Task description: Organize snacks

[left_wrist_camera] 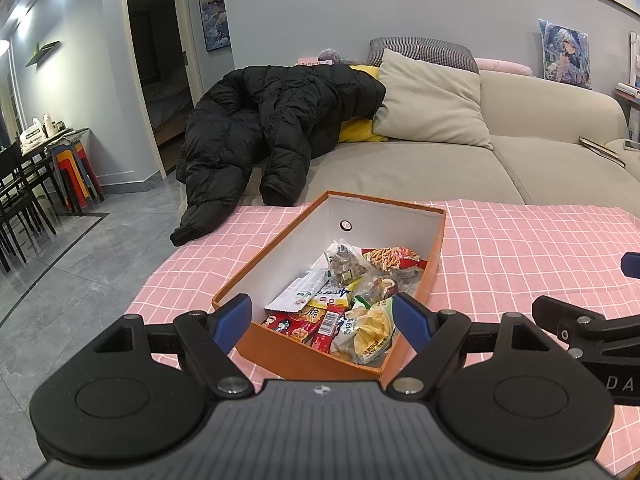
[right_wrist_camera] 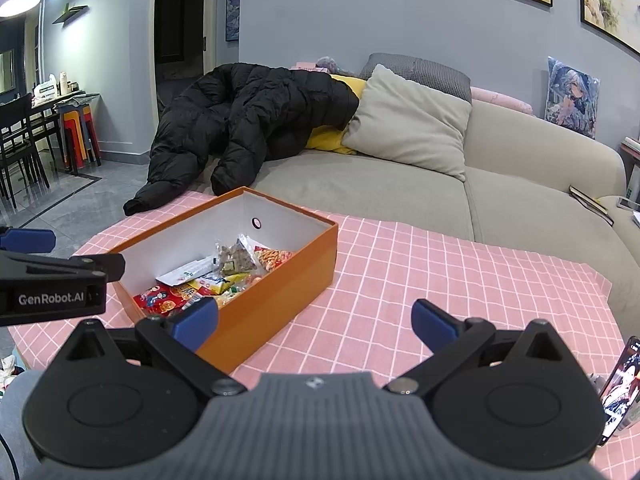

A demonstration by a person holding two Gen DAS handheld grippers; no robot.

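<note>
Left wrist view: one orange box (left_wrist_camera: pixel 280 350) at 12 o'clock on my pink checked cloth (left_wrist_camera: pixel 520 248), holding roughly eight snack packets (left_wrist_camera: pixel 362 334). My left gripper (left_wrist_camera: pixel 322 318) and right gripper (right_wrist_camera: pixel 314 322) both gape, empty. Writing: "GenRobot.AI", seen from the right wrist.

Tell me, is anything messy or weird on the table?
Nothing is spilled. The snack packets lie jumbled in a heap at one end of the orange box, which sits slanted on the pink checked cloth. Both claws are open and empty.
</note>
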